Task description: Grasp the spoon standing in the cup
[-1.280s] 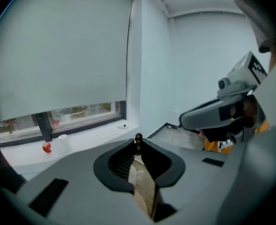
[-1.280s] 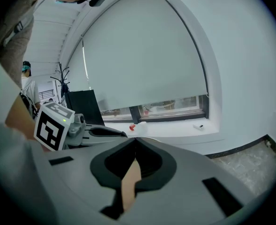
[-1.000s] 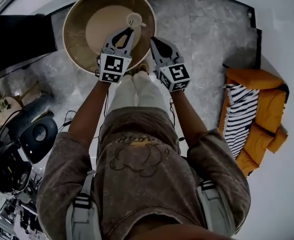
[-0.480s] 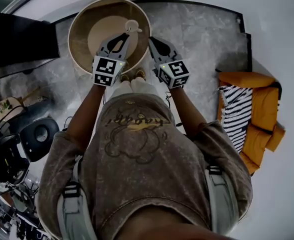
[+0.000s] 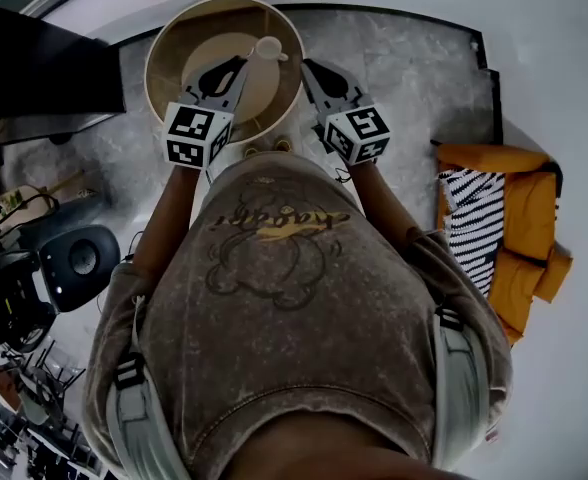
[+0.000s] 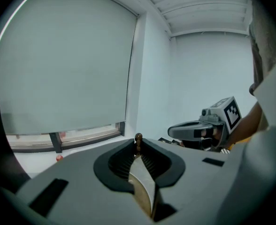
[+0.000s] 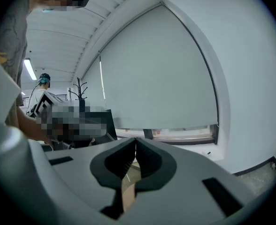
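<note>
**Head view.** A round tan desk sits at the upper centre of the frame. A small pale cup stands on it, toward the upper right of the disc. The left gripper reaches in from below, its tips just left of the cup and slightly lower in the frame. The right gripper runs alongside at the desk's right edge, near the cup but apart from it. We cannot resolve the spoon from up here.

**Left gripper view.** The jaws are nearly together and pinch a slim brown handle at the very tips. Its knobbed end pokes up just above them at frame centre. We read this as the spoon, held. Tan desk shows through the slot below the pads. The bowl end and the cup are hidden behind the gripper body, so we cannot tell whether the spoon is clear of the cup.

**Right gripper view.** The jaws are closed tip to tip with nothing between them. Only a sliver of tan desk shows through the gap lower down.

**Risks, as we judge them.**
- The grip is at the tips on a thin round shaft, so the spoon may swivel or slide through if the wrist tilts or jerks.
- If the bowl is inside the cup, a sideways pull could catch the rim and topple the cup.
- The right gripper is near enough to knock the cup on any inward drift.
</note>
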`<state>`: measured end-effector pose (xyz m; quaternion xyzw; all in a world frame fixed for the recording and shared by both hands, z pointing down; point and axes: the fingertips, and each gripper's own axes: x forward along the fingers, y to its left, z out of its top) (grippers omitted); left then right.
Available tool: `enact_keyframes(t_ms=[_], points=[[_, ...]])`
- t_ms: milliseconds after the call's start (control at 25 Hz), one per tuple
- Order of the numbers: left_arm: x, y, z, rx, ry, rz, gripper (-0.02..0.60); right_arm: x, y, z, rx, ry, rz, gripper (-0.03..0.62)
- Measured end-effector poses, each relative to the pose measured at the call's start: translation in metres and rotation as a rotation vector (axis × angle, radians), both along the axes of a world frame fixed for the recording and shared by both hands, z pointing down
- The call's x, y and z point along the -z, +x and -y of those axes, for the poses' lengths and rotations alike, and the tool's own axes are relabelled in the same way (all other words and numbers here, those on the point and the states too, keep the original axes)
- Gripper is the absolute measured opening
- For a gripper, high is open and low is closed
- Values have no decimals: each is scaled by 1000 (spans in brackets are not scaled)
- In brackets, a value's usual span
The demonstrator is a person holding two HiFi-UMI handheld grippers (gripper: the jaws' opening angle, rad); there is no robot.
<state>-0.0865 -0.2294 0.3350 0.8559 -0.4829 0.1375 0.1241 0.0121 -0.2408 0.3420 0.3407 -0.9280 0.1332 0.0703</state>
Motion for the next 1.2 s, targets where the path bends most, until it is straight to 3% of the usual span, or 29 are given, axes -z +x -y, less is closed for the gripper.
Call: enact_keyframes(t_ms=[440,800,1200], points=[[39,-17,-23,73,77,-23,55,26,-8,-18,10,42,17,17],[35,-26,-23,78,64,-42,55,29,-22,-13,21,54,9,17],[-10,-106,53,68,3,-97,55,-5,-105,63,11,18,-30,17]])
